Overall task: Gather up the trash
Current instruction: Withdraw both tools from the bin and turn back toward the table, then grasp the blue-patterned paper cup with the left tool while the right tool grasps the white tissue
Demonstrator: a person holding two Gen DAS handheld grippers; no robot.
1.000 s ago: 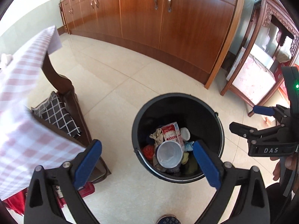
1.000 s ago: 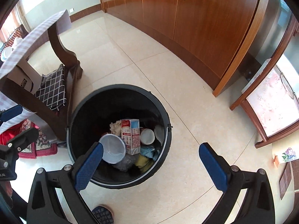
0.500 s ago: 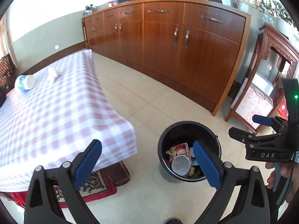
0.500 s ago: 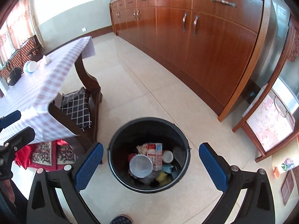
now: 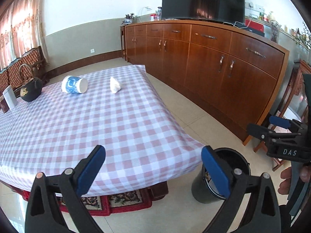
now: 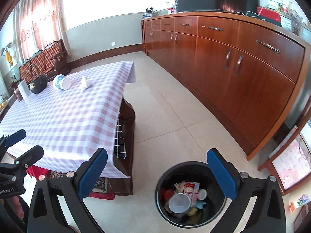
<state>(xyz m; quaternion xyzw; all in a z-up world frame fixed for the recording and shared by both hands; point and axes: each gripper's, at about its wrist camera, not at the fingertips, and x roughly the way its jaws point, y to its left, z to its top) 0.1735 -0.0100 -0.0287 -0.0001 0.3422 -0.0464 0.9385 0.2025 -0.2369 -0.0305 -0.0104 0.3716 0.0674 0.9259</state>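
Observation:
A blue-and-white paper cup (image 5: 74,84) (image 6: 61,82) lies on its side at the far end of the checked tablecloth (image 5: 87,124) (image 6: 64,112). A crumpled white tissue (image 5: 115,85) (image 6: 84,83) rests just right of it. The black trash bin (image 6: 167,176) (image 5: 241,161) stands on the floor by the table's near right corner, holding a carton, cups and wrappers. My left gripper (image 5: 153,169) hovers open and empty over the table's near edge. My right gripper (image 6: 157,171) hangs open and empty above the floor, its right finger over the bin.
A black teapot (image 5: 31,88) and a white box (image 5: 9,99) sit at the table's far left. A long wooden sideboard (image 5: 213,66) runs along the right wall. A patterned rug (image 5: 120,202) and dark chair (image 6: 124,136) lie under the table.
Both grippers rose and tilted up from over the bin. The tabletop with the cup and tissue has come into view, and the bin now sits low in both views.

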